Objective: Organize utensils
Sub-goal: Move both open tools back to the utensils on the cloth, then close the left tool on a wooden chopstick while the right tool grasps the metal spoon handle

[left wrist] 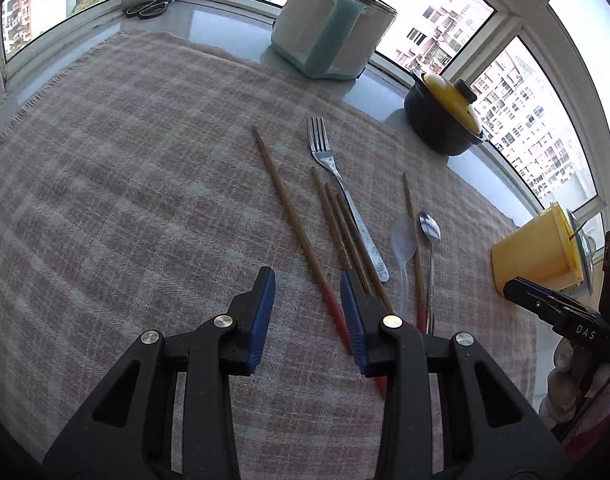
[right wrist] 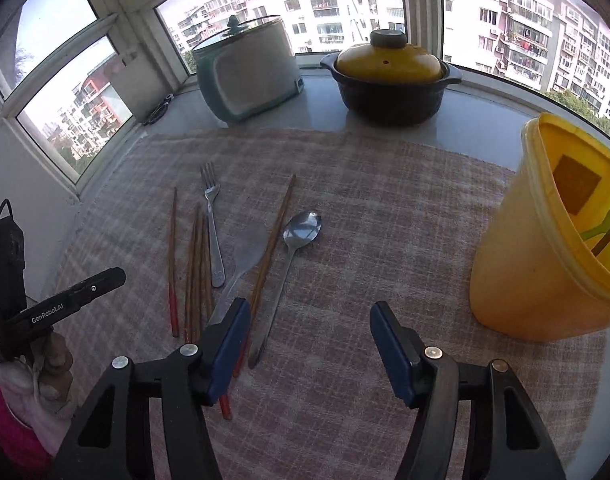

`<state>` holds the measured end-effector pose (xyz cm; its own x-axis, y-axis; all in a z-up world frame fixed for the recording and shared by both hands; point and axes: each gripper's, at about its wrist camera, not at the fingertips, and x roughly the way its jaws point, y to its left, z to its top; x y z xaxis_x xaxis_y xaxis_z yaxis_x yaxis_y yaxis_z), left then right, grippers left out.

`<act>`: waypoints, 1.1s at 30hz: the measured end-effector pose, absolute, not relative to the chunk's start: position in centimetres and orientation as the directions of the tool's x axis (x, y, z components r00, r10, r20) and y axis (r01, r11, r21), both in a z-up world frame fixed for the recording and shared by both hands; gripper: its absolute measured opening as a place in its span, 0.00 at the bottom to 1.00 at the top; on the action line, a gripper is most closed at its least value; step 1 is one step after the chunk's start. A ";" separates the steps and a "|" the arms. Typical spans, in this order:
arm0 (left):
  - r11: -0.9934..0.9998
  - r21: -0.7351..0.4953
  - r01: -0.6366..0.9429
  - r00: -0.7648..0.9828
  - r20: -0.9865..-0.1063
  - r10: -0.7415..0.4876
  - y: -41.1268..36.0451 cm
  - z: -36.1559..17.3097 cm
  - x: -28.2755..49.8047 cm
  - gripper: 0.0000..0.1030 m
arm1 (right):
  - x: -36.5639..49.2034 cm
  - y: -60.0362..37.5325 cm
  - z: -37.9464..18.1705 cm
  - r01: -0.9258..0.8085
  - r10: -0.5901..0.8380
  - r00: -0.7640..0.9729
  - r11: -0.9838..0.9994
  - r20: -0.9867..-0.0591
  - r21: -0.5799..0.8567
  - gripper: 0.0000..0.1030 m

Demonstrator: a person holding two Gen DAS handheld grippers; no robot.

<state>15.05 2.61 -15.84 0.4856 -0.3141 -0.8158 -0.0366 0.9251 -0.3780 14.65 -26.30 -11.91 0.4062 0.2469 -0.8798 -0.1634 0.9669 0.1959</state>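
Utensils lie on a checked cloth [left wrist: 125,200]: a metal fork [left wrist: 345,196], several red-tipped wooden chopsticks [left wrist: 297,224], a clear plastic spoon [left wrist: 403,240] and a metal spoon [left wrist: 429,236]. They also show in the right wrist view: fork [right wrist: 213,220], chopsticks [right wrist: 197,264], plastic spoon [right wrist: 245,256], metal spoon [right wrist: 297,240]. My left gripper [left wrist: 308,284] is open and empty over the chopsticks' red ends. My right gripper [right wrist: 311,316] is open and empty, right of the metal spoon's handle. A yellow cup [right wrist: 545,248] at the right holds a green utensil and a stick.
A pale green rice cooker [right wrist: 249,68] and a dark pot with a yellow lid [right wrist: 389,76] stand on the windowsill behind the cloth. Scissors [left wrist: 149,6] lie at the sill's far left. Windows surround the sill. The yellow cup [left wrist: 533,252] stands at the cloth's right edge.
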 end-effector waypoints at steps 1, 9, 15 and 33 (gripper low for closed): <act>0.927 -0.372 -0.041 0.481 -0.821 -0.308 2.7 -16.0 15.3 0.33 | 15.2 -26.1 -12.4 -0.161 0.256 0.385 0.965 -0.887 0.208 0.57; 0.920 -0.386 -0.071 0.440 -0.840 -0.318 3.4 -17.4 16.9 0.33 | 18.5 -24.5 -16.1 -0.127 0.280 0.272 0.959 -0.921 0.255 0.38; 0.921 -0.381 -0.085 0.414 -0.854 -0.315 3.5 -18.0 19.1 0.33 | 20.3 -23.7 -18.0 -0.100 0.267 0.235 0.963 -0.934 0.250 0.33; 0.977 -0.207 -0.057 0.356 -0.918 -0.174 -0.1 -19.8 23.7 0.33 | 22.9 -22.6 -19.2 -0.095 0.253 0.189 0.966 -0.949 0.238 0.27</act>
<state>23.73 -0.09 -19.83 0.3556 -0.1743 -0.9182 -0.0568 0.9766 -0.2074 22.89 -22.59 -19.19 0.1888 0.2528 -0.9489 -0.0954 0.9664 0.2385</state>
